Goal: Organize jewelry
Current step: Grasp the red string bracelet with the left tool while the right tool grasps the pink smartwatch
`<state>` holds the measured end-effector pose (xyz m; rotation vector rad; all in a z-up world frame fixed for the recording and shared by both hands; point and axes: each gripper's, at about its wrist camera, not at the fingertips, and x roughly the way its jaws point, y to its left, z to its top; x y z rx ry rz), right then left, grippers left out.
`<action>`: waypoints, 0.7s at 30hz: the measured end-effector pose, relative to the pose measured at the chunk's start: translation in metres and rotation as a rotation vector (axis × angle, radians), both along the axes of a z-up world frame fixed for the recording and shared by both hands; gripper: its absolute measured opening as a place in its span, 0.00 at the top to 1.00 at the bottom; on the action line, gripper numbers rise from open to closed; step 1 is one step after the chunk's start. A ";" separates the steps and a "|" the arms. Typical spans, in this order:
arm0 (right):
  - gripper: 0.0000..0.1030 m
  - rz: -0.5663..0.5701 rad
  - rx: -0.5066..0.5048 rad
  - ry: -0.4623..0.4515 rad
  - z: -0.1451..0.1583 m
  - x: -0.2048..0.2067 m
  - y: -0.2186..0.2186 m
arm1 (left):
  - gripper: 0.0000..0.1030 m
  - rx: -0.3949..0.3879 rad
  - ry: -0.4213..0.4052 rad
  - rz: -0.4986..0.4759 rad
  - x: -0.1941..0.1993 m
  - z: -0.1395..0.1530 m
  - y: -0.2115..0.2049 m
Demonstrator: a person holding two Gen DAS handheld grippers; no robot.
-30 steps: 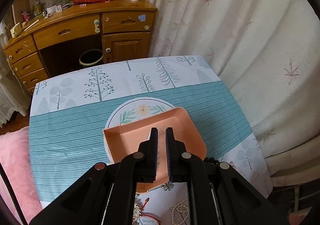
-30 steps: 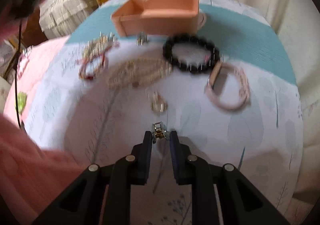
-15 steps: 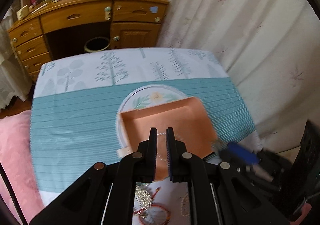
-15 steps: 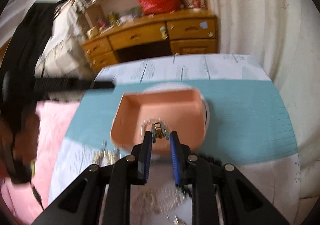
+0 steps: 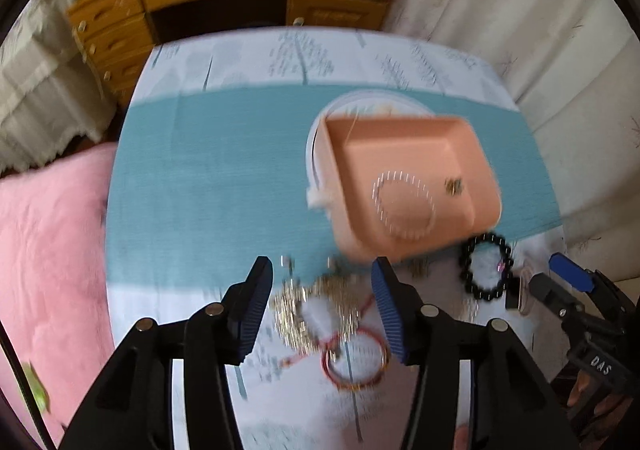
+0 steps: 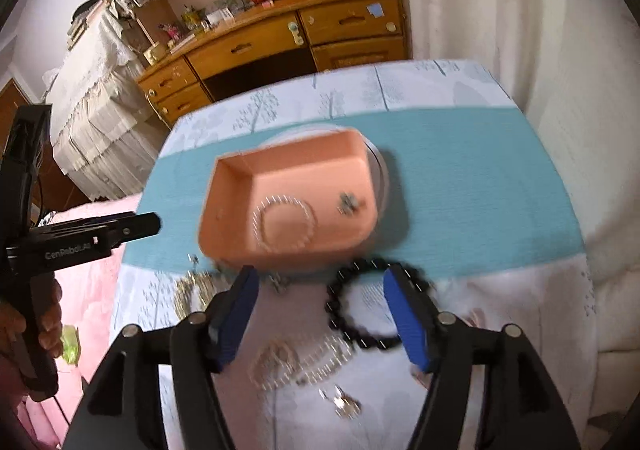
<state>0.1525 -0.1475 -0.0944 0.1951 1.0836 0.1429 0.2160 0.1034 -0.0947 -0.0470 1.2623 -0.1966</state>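
Note:
A peach tray (image 5: 464, 138) (image 6: 352, 150) sits on the table and holds a pearl bracelet (image 5: 404, 206) (image 6: 285, 224) and a small earring (image 5: 454, 186) (image 6: 349, 204). My left gripper (image 5: 322, 302) is open above a gold chain bracelet (image 5: 316, 306) and a red bangle (image 5: 354, 360). My right gripper (image 6: 320, 314) is open and empty over a black bead bracelet (image 6: 370, 306) (image 5: 486, 268) and a pearl necklace (image 6: 304, 364). A small metal earring (image 6: 344, 404) lies nearer.
The table has a teal and white tree-print cloth (image 5: 224, 178). A pink bed cover (image 5: 44, 250) lies to the left. A wooden desk (image 6: 280, 38) stands behind and curtains (image 5: 540, 10) hang at the right. The right gripper shows in the left wrist view (image 5: 568, 278).
Both grippers have opened. The right one let go of the earring, which now lies in the tray. The left gripper moved back and left, over the gold bracelet.

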 end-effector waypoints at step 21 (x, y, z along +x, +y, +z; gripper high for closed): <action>0.27 0.214 -0.116 0.186 -0.065 -0.042 -0.054 | 0.13 0.010 0.143 0.333 -0.104 -0.046 -0.019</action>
